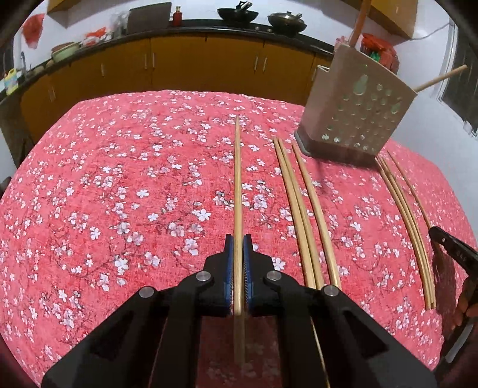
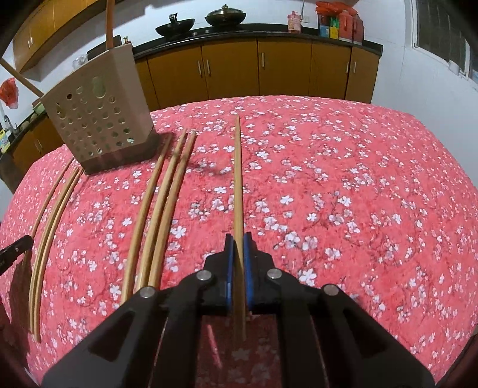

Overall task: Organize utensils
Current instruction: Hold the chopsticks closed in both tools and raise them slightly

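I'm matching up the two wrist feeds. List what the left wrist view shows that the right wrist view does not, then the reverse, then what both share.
Left only: the left gripper shut on a chopstick, a red bottle on the counter.

Right only: the right gripper shut on another chopstick, the window.

Both: the holder with sticks already in it, six loose chopsticks on the tablecloth, two woks.

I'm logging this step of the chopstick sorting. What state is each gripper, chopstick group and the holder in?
left gripper: shut on a chopstick.
right gripper: shut on its own chopstick.
utensil holder: upright on the tablecloth, with sticks poking out of the top.
group of three chopsticks: lying loose in front of the holder.
second group of three chopsticks: lying loose on the cloth beside the holder.
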A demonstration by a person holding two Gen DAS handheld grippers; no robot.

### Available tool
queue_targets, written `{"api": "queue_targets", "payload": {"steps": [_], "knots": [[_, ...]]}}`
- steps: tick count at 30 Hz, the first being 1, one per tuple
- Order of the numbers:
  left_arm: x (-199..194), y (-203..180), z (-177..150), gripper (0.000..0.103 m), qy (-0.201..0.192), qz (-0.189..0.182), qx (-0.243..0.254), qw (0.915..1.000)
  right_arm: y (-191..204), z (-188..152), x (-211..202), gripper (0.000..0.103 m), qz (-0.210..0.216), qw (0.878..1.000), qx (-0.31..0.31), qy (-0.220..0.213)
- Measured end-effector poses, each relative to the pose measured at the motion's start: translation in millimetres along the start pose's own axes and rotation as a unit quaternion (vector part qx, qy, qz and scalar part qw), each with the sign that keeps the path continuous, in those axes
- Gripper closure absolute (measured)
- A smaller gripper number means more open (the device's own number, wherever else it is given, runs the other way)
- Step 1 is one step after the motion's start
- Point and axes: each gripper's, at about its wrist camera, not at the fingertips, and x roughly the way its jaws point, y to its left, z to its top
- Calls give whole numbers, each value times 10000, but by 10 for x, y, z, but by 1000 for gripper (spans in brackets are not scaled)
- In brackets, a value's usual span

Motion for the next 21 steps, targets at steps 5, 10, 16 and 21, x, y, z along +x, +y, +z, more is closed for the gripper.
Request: {"api": "queue_targets", "payload": {"steps": [5, 10, 16, 21], "knots": [[-17, 15, 1, 96, -2, -62, -52, 10000, 2, -2, -2, 95, -6, 10000, -5, 1], [-65, 41, -14, 95, -3, -30, -37, 10000, 8, 2, 6, 95, -24, 10000, -23, 2], [-58, 31, -10, 95, -2, -44, -52, 10000, 7, -1, 3, 95, -20, 10000, -23, 4], [-64, 27, -9, 95, -2, -60, -78, 10000, 7, 2, 7, 95, -18, 10000, -23, 6]]}}
